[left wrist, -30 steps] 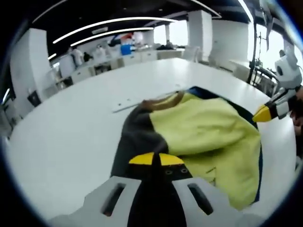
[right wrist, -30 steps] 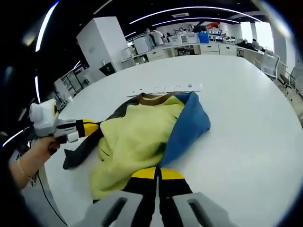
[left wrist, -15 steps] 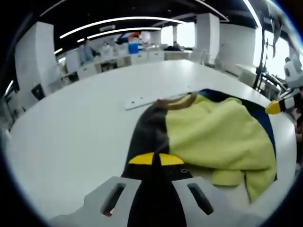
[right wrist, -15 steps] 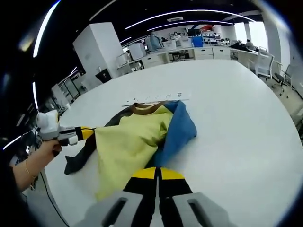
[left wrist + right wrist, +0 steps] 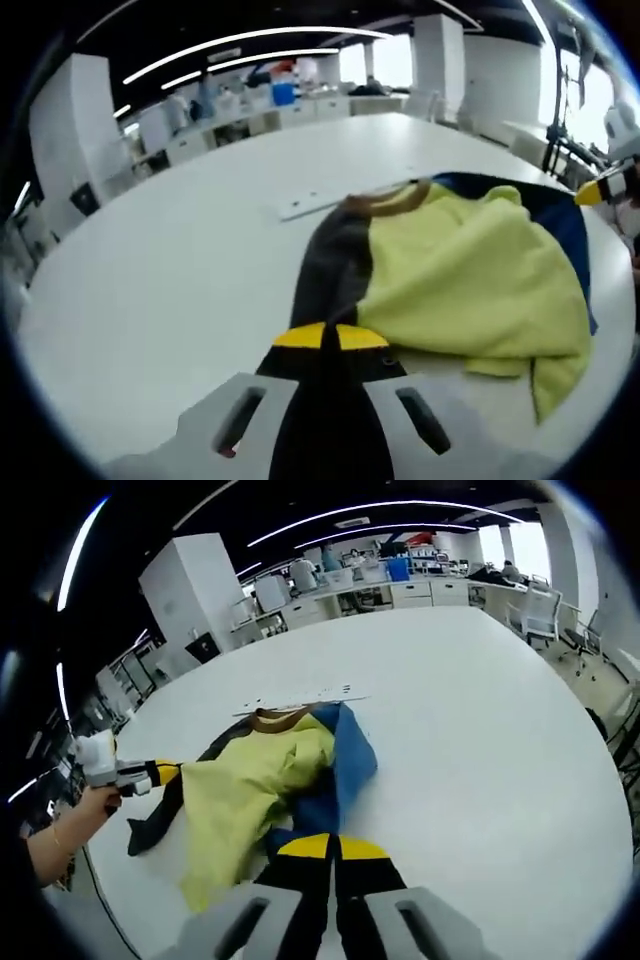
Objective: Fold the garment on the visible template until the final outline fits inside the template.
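1. I have the garment (image 5: 262,785) lying on the white tabletop (image 5: 470,730), stretched between my two tools: yellow inner face up, dark panel on one side, blue panel on the other, brown collar at the far end.
2. My left hand-held gripper (image 5: 322,337) has its yellow-tipped jaws pressed together on the dark edge of the garment (image 5: 455,275); I see it from the right gripper view too, where a hand holds it at the dark sleeve side.
3. My right hand-held gripper (image 5: 332,846) is likewise clamped, with blue fabric running in between the tips.
4. A pale strip (image 5: 300,697) lies just beyond the collar; I take it for a template marker, though I cannot make out the full outline.
5. To do this fold well, I judge I should keep both grips level and the cloth evenly taut, then lay the edge down squarely without dragging the collar off line.
6. The risk is bunching: the yellow fabric already wrinkles near its lower corner.
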The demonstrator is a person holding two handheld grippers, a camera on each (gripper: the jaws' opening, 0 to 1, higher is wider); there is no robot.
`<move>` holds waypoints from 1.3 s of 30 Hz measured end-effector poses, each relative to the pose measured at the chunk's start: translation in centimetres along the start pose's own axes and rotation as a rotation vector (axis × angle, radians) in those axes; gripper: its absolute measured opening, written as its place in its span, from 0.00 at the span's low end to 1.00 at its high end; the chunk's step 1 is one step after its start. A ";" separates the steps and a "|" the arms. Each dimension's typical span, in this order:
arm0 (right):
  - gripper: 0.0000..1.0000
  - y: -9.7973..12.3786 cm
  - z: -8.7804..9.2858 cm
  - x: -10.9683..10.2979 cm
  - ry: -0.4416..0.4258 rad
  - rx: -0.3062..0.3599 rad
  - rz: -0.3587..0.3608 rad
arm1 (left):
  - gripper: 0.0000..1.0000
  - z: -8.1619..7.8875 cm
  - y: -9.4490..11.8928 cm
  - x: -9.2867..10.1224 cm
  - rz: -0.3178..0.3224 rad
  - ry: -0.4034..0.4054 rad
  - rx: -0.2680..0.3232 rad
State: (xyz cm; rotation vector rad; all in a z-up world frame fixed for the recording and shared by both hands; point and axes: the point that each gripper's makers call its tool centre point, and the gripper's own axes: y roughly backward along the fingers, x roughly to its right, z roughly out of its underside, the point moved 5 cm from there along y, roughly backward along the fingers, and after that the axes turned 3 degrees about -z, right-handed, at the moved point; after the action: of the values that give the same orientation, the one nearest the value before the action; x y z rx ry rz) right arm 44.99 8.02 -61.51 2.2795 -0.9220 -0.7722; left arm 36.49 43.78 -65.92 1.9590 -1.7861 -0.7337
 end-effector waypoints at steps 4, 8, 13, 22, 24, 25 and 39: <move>0.00 0.3 -0.5 1.6 0.037 -0.011 0.052 | 0.00 0.0 -0.2 -0.2 -0.002 -0.002 -0.006; 0.00 0.5 -1.1 3.3 0.045 -0.021 0.091 | 0.00 0.1 -0.2 -0.2 -0.001 -0.007 -0.010; 0.00 0.2 -1.5 4.8 0.073 -0.046 0.137 | 0.00 0.2 -0.2 -0.3 0.001 -0.015 -0.013; 0.00 -1.0 -1.9 7.5 0.166 -0.130 0.198 | 0.00 0.2 0.1 -0.5 0.025 0.054 0.000; 0.00 -1.2 -2.0 7.9 0.175 -0.140 0.205 | 0.00 0.3 0.1 -0.5 0.029 0.048 -0.002; 0.00 -1.3 -2.1 8.1 0.177 -0.146 0.209 | 0.00 0.3 0.1 -0.5 0.030 0.048 -0.003; 0.00 -3.6 -2.5 12.1 0.249 -0.236 0.299 | 0.00 0.5 -0.3 -0.6 0.031 -0.046 -0.005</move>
State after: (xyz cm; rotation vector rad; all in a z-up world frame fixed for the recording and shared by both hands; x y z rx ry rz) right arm 55.47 1.86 -65.82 1.9226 -0.9682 -0.4306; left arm 36.42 44.41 -66.41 1.9211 -1.8355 -0.7779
